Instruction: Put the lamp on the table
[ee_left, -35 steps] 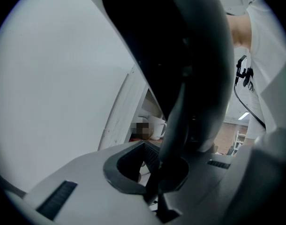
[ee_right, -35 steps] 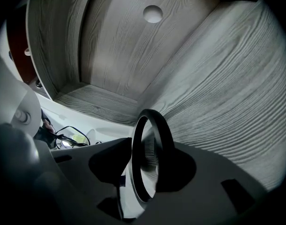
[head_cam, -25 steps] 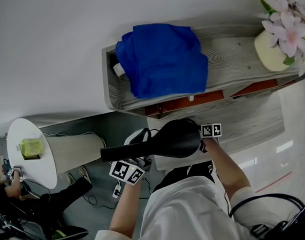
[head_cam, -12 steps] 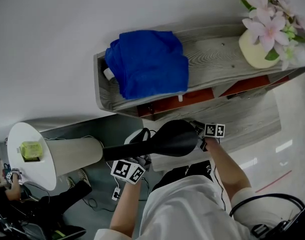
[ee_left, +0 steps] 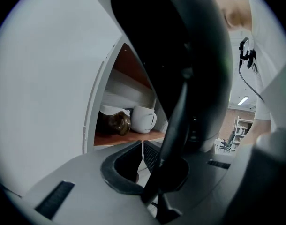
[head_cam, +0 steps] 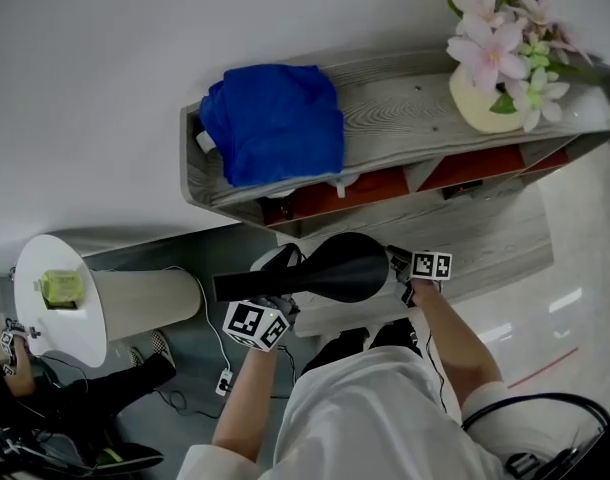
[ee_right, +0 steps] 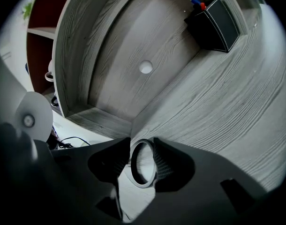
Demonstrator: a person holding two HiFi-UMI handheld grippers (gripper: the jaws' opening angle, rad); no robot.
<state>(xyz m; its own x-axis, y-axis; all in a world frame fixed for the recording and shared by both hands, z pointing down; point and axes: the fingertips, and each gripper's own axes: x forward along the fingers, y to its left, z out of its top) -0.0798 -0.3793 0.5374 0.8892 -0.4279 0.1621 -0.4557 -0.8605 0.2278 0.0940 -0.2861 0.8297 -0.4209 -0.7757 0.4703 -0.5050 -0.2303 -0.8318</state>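
Observation:
I hold the black lamp point(head_cam: 345, 266) in the air in front of the grey wooden desk point(head_cam: 485, 240); its dome-shaped shade lies sideways and a black arm sticks out to the left. My left gripper point(head_cam: 273, 306) is below the arm's left part. In the left gripper view this gripper point(ee_left: 159, 191) is shut on the lamp's thin black stem point(ee_left: 173, 125). My right gripper point(head_cam: 403, 273) is at the shade's right edge. In the right gripper view it point(ee_right: 143, 162) is shut on a white ring point(ee_right: 142, 146) of the lamp, above the desk top point(ee_right: 227, 93).
The shelf point(head_cam: 405, 103) above the desk carries a blue cloth point(head_cam: 273, 123) and a vase of pink flowers point(head_cam: 490, 68). A black pen holder point(ee_right: 213, 18) stands at the desk's back. A cubby holds a white mug point(ee_left: 144, 118) and a brown jar point(ee_left: 117, 122). A round white table point(head_cam: 47, 313) is at left.
The shelf, cloth and flowers have slid left in the head view. The lamp stays gripped by both grippers at about the same spot before my body.

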